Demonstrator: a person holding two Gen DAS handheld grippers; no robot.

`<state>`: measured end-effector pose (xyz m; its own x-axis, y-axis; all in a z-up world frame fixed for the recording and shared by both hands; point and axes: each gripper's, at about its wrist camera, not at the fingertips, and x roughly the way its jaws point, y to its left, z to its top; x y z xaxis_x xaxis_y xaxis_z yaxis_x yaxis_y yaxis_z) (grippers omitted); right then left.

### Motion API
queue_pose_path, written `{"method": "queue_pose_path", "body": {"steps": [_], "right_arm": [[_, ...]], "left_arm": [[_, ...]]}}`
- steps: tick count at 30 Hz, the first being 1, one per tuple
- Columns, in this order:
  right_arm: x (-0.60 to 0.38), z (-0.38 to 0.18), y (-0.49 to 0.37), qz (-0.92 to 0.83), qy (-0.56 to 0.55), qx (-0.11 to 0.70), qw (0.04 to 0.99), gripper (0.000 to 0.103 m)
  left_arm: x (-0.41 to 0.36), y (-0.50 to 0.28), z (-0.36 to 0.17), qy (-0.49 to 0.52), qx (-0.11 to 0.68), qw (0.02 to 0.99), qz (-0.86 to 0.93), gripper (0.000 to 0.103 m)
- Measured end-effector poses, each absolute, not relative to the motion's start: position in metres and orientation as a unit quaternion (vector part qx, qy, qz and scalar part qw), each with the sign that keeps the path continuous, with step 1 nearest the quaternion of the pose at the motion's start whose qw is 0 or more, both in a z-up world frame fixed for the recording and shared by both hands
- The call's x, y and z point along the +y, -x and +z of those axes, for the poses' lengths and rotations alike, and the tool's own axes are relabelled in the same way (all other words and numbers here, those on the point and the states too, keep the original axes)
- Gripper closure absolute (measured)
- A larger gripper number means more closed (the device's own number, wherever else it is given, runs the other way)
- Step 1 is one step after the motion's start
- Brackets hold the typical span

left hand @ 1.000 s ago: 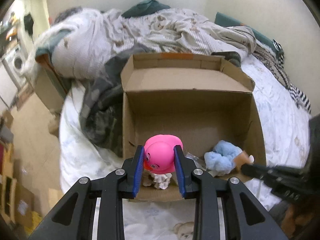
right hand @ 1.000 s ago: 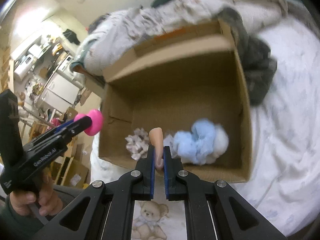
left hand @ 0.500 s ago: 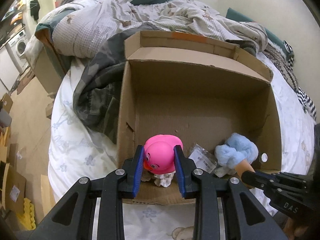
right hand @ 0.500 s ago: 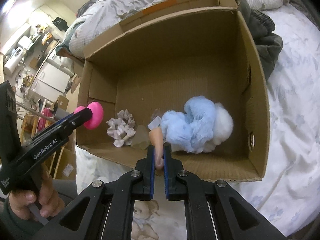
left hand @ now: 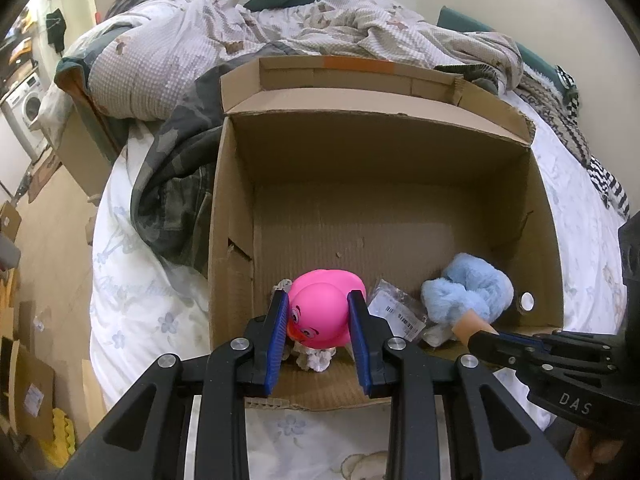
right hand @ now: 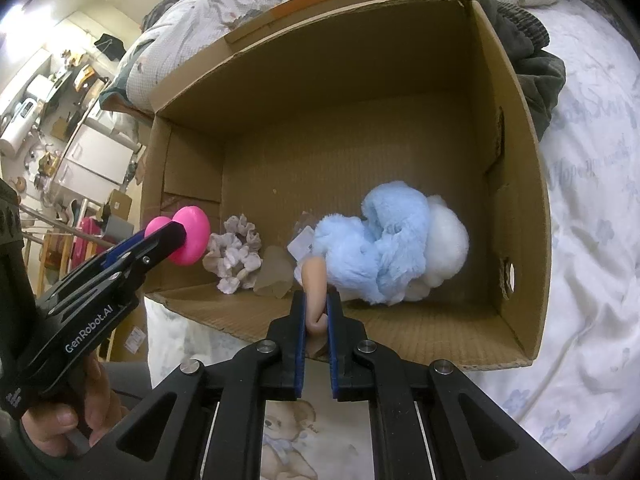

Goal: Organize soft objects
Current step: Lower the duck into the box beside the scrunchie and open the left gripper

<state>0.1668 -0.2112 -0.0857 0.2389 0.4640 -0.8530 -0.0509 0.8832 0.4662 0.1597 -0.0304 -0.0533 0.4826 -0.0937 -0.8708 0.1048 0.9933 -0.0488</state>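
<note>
My left gripper (left hand: 318,312) is shut on a pink rubber duck (left hand: 320,314) and holds it over the near left corner of an open cardboard box (left hand: 224,208); the duck also shows in the right wrist view (right hand: 188,236). My right gripper (right hand: 316,300) is shut on a soft beige toy (right hand: 314,284) above the box's near wall (right hand: 360,344). Inside the box lie a blue and white plush (right hand: 388,240), a grey-white ruffled soft object (right hand: 236,254) and a small plastic packet (left hand: 394,312).
The box stands on a bed with a white flowered sheet (left hand: 136,312). A camouflage garment (left hand: 172,192) lies against the box's left side. A rumpled quilt (left hand: 240,28) is piled behind it. Dark clothing (right hand: 536,68) lies at the box's far right corner.
Both grippers have moved forward and over the box with their toys still held. The duck now hangs above the ruffled object, and the beige toy is beside the blue plush.
</note>
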Motion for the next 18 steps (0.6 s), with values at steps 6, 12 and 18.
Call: {"method": "queue_pose_path", "body": {"steps": [6, 12, 18], "right_arm": [[-0.2108, -0.0854, -0.1673, 0.167, -0.173, 0.594, 0.768, 0.093], [-0.2115, -0.0865, -0.1679, 0.165, -0.178, 0.594, 0.767, 0.093], [-0.2129, -0.0888, -0.1688, 0.163, -0.18, 0.596, 0.765, 0.091]], "left_arm": [[-0.0304, -0.1591, -0.0564, -0.004, 0.509, 0.859, -0.061, 0.076], [-0.0312, -0.1581, -0.0585, -0.004, 0.512, 0.857, -0.057, 0.076], [-0.0305, -0.1579, -0.0594, -0.004, 0.515, 0.856, -0.056, 0.076]]}}
